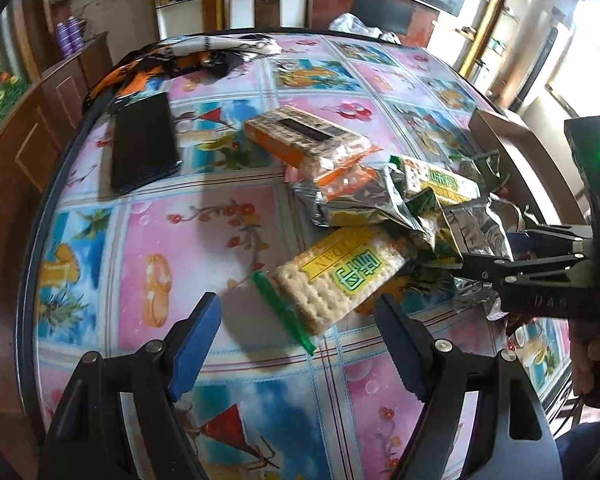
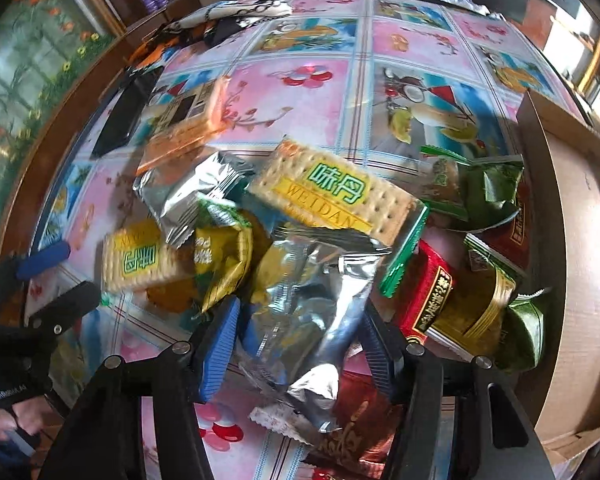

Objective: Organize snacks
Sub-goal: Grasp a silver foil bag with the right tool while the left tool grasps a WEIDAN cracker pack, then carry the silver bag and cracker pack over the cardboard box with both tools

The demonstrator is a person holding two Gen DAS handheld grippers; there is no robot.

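Straddling a silver packet (image 2: 312, 312), the right gripper (image 2: 300, 344) had jaws apart; the left gripper (image 1: 300, 344) hung open over a cracker pack (image 1: 340, 272).

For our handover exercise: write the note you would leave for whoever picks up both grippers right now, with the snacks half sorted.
Left gripper: open, nothing between the pads, poised over a cracker pack at the near edge of the pile.
Right gripper: jaws around a silver pouch in the pile; whether the pads press on it cannot be told.
Snacks: heaped loose on the table, beside the cardboard box; an orange cracker pack lies at the far side.
Done: nothing visibly sorted; the box's inside is hidden.
Left: probably move the packs from the pile into the box.
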